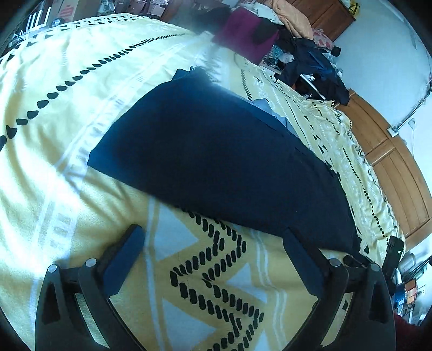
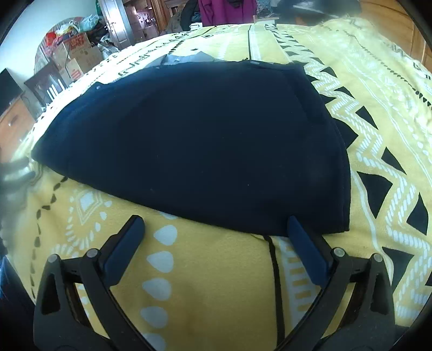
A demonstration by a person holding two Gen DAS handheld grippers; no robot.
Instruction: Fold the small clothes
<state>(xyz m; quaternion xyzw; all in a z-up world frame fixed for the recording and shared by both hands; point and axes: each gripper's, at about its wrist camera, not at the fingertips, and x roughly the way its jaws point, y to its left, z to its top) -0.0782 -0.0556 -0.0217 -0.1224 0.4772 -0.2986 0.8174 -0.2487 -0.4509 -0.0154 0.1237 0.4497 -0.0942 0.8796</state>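
A dark navy garment [image 1: 216,151] lies flat, folded over, on a yellow patterned bedspread [image 1: 54,135]. In the right wrist view the same navy garment [image 2: 194,140] fills the middle, and a pale grey cloth [image 2: 186,58] peeks out past its far edge. My left gripper [image 1: 213,232] is open, hovering at the garment's near edge with nothing between its fingers. My right gripper [image 2: 213,221] is open too, its right fingertip [image 2: 294,224] over the garment's near hem. A loose dark thread [image 2: 275,270] trails from the hem across the bedspread [image 2: 378,108].
Piled clothes [image 1: 310,62] and a maroon cloth [image 1: 243,35] lie beyond the bed's far side. A wooden wardrobe [image 1: 399,167] stands at the right. Cardboard boxes [image 2: 78,51] and a door [image 2: 118,24] are at the far left of the right wrist view.
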